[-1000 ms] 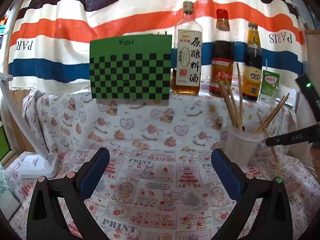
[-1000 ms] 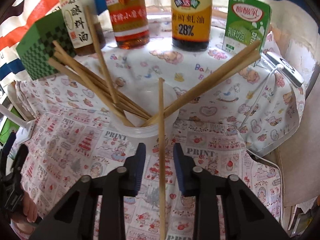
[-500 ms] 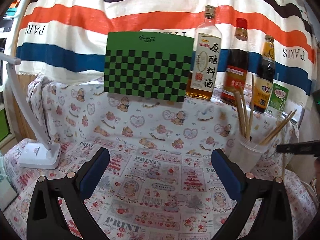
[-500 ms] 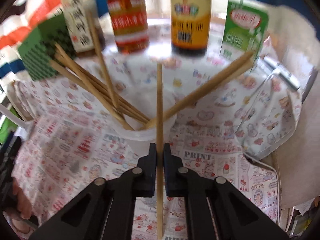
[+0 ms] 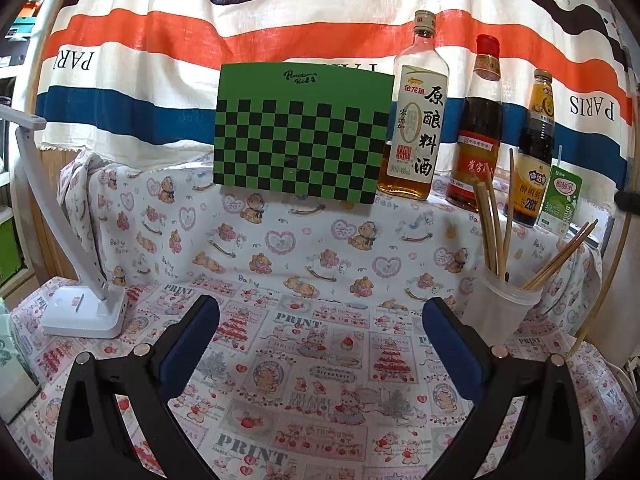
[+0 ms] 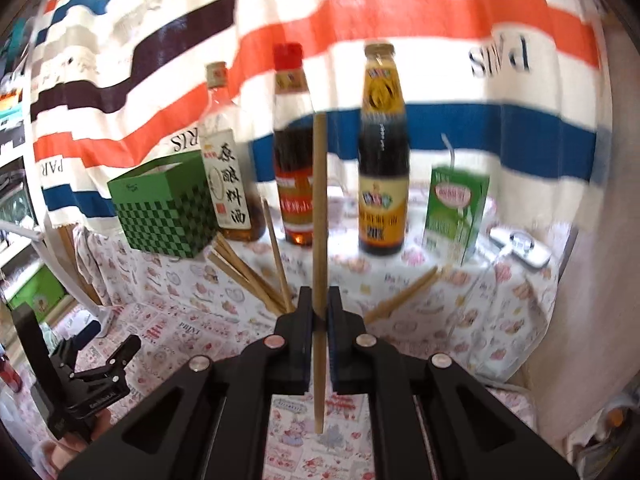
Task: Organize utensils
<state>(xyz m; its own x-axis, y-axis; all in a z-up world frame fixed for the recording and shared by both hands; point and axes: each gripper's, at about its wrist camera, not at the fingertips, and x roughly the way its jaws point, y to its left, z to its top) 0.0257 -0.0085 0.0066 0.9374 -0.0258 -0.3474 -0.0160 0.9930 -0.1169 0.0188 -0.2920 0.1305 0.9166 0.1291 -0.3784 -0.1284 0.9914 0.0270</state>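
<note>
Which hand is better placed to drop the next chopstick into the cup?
Right. The right claw is shut on a chopstick held upright just above the cup, where the other chopsticks stand. The left claw is open and empty, off to the cup's side.

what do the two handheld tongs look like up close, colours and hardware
Both are matte black plastic. The left tongs have angular black fingers with triangular cutouts, dark blue pads on the inner faces, and round silver fasteners along the top. The right tongs are the same build: black fingers, blue inner pads, silver fasteners. No cables or sleeves show.
</note>
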